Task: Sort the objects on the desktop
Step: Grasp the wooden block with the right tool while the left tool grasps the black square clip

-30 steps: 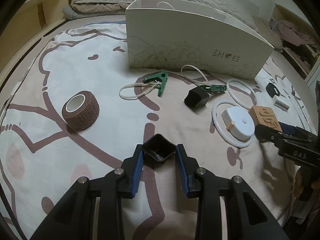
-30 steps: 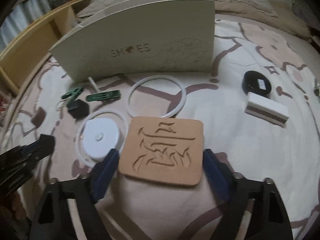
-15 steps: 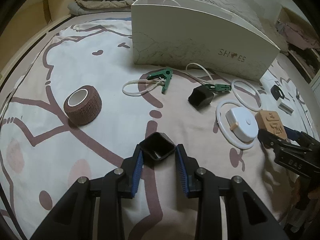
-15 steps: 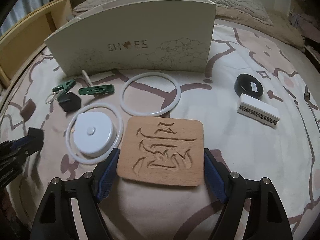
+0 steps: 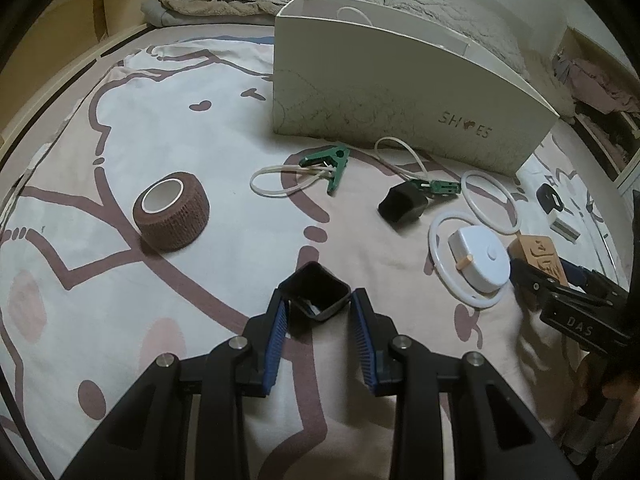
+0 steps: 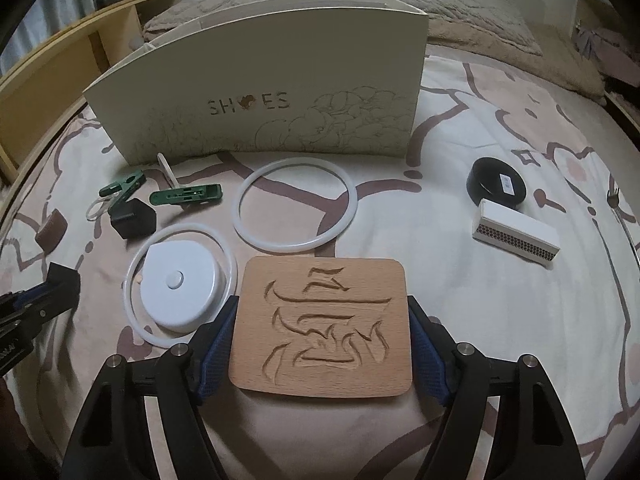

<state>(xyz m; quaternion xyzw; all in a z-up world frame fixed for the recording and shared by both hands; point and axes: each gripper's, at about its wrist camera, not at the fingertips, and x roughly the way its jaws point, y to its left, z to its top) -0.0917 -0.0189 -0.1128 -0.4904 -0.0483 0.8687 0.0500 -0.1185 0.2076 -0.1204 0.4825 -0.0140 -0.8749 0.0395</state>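
Note:
My left gripper (image 5: 318,304) is shut on a small black square cup (image 5: 314,294), held just above the patterned bedsheet. My right gripper (image 6: 322,316) is shut on a wooden carved coaster (image 6: 322,326), its blue pads against both side edges. The coaster also shows in the left wrist view (image 5: 540,252). A cream box marked SHOES (image 6: 264,108) stands open at the back (image 5: 400,96). A white round tape measure (image 6: 180,286) lies inside a white ring, left of the coaster.
A brown bandage roll (image 5: 172,210), two green clips (image 5: 332,162) (image 6: 186,196), a white cord loop, a second black cup (image 5: 402,202), a loose white ring (image 6: 296,204), a black round tin (image 6: 496,184) and a white matchbox (image 6: 516,238) lie on the sheet. Pillows lie behind the box.
Both grippers have pulled back and risen slightly with their objects still held. The box and loose items look a little farther away.

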